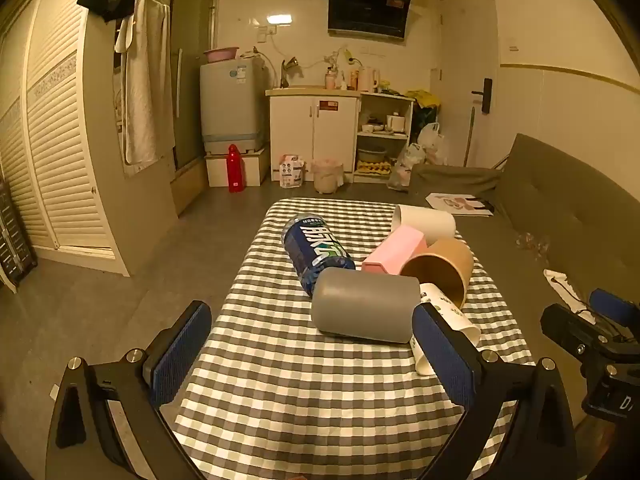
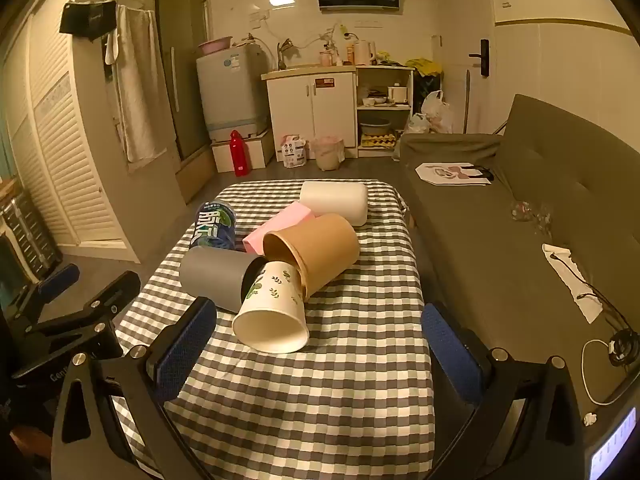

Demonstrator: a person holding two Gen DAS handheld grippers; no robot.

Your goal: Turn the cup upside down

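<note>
Several cups lie on their sides on a checked table (image 1: 320,380). A grey cup (image 1: 364,306) (image 2: 216,276) lies nearest my left gripper (image 1: 312,356), which is open and empty just short of it. A white leaf-print paper cup (image 2: 274,312) (image 1: 448,320) lies with its mouth toward my right gripper (image 2: 320,352), also open and empty. A brown paper cup (image 2: 316,252) (image 1: 440,266) and a white cup (image 2: 336,200) (image 1: 426,222) lie behind.
A blue bottle (image 1: 314,250) (image 2: 214,228) and a pink box (image 1: 394,250) (image 2: 280,224) lie among the cups. A grey sofa (image 2: 500,248) runs along the table's right side. Kitchen cabinets (image 1: 314,132) stand across the floor.
</note>
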